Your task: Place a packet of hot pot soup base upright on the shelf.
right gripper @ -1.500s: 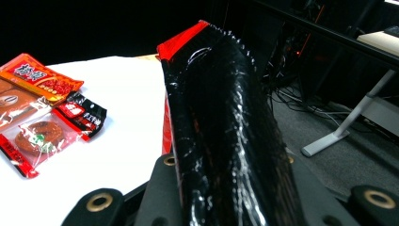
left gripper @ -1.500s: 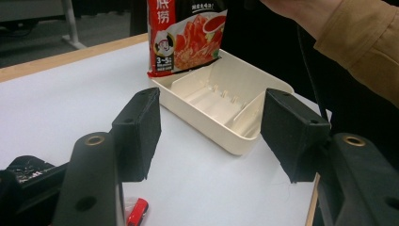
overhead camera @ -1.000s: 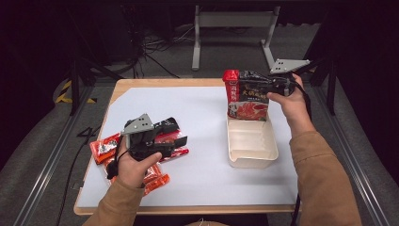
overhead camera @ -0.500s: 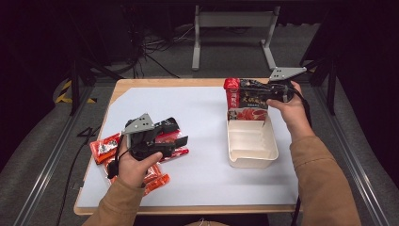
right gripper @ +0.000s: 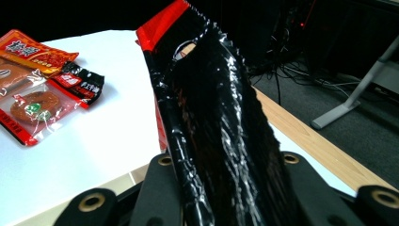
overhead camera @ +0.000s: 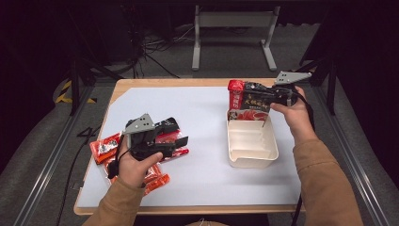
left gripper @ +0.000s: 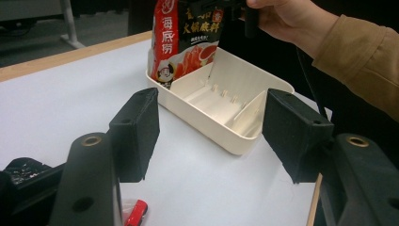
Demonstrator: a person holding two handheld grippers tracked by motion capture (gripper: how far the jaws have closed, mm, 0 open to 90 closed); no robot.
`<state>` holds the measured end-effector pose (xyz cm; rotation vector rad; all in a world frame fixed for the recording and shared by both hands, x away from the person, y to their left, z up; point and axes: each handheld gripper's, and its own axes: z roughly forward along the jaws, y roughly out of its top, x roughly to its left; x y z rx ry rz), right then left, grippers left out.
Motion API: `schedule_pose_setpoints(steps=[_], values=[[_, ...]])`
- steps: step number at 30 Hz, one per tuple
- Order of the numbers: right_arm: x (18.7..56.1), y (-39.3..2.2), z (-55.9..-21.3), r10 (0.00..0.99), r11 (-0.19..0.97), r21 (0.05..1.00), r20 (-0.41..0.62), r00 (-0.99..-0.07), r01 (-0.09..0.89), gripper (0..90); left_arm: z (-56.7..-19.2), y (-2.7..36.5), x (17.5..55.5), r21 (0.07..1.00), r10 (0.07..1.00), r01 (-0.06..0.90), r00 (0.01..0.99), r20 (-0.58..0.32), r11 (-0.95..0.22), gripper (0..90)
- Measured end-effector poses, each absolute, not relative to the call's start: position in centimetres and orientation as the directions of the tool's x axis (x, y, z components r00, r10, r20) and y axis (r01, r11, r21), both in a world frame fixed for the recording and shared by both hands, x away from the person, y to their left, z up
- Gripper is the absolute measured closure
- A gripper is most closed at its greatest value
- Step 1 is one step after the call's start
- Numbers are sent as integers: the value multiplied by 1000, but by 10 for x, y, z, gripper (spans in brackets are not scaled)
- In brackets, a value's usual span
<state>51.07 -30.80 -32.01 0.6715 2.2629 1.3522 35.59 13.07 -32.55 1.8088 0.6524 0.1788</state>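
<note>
One pouch (overhead camera: pixel 248 100) clamped in my right gripper (overhead camera: pixel 277 96) now sunk lower into tray (overhead camera: pixel 251 156); release near. Left gripper (overhead camera: pixel 181 141) jaws apart, idle.

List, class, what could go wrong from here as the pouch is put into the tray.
1. The right gripper pinches the pouch only by its top edge, so it may slip or swing.
2. The pouch's bottom sits at the far wall of the tray; it may catch the rim and fall outside, or nudge the light tray.
3. The left gripper hangs open above the red packets and could knock them.
</note>
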Motion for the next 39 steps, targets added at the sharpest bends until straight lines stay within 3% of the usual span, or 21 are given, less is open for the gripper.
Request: schedule_pose_setpoints(steps=[9,26,39], values=[[509,-311,-323,610,393,898,-93,-787,199,726,-327,130,356,913,516,355,831,-209,-202,374],[481,-329,-303,698,263,936,-17,-716,234,380,-331,138,353,914,516,342,835,-190,-218,339],[445,-342,-285,749,237,930,8,-662,279,322,-334,157,346,921,539,321,827,-160,-219,323]])
